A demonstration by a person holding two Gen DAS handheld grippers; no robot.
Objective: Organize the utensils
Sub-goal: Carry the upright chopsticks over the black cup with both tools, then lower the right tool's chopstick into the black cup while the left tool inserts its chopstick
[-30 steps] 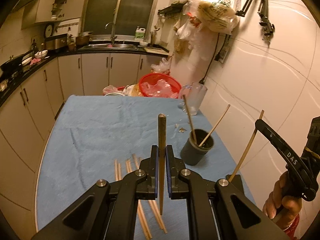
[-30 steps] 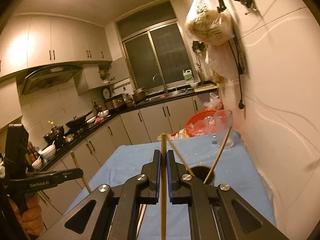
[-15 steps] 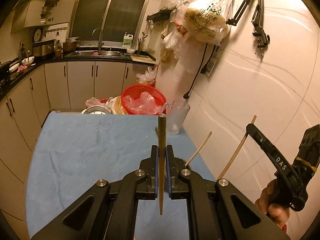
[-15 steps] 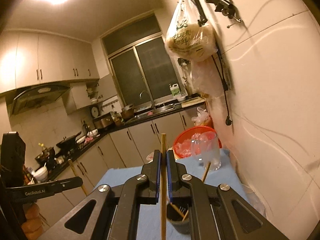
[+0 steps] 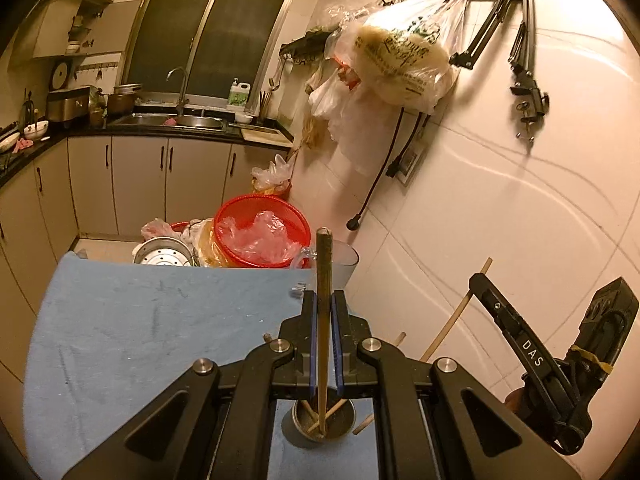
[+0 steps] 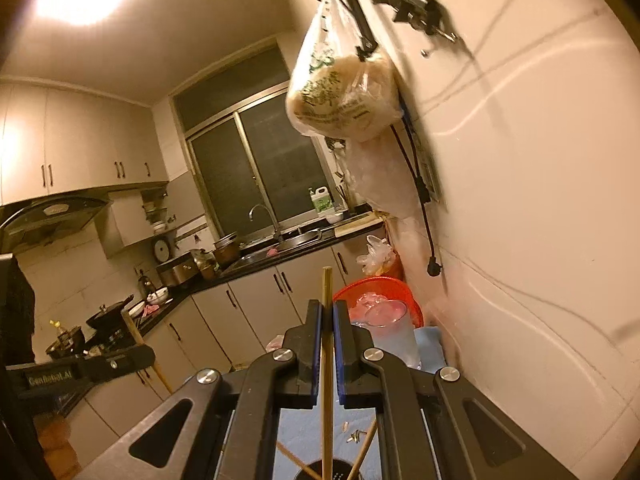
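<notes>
My left gripper point(image 5: 323, 300) is shut on a wooden chopstick point(image 5: 323, 280) held upright; its lower end reaches into the dark utensil cup point(image 5: 320, 426), which holds two other chopsticks. My right gripper point(image 6: 327, 308) is shut on another chopstick point(image 6: 327, 340), also upright, its lower end over the cup's rim point(image 6: 340, 472) at the bottom edge. The right gripper also shows in the left wrist view point(image 5: 476, 280) at the right, with its chopstick point(image 5: 456, 316) slanting down toward the cup. The left gripper's body shows in the right wrist view point(image 6: 100, 364) at the left.
A blue cloth point(image 5: 140, 320) covers the table. A clear glass mug point(image 5: 340, 264) and a red basket point(image 5: 264, 228) with plastic stand at the far end. The tiled wall point(image 5: 520, 200) runs close on the right. Hanging bags point(image 5: 400, 60) are above.
Both grippers moved forward and over the cup, tilting upward. The left chopstick's lower end now reaches into the cup; the loose chopsticks on the cloth have left the view.
</notes>
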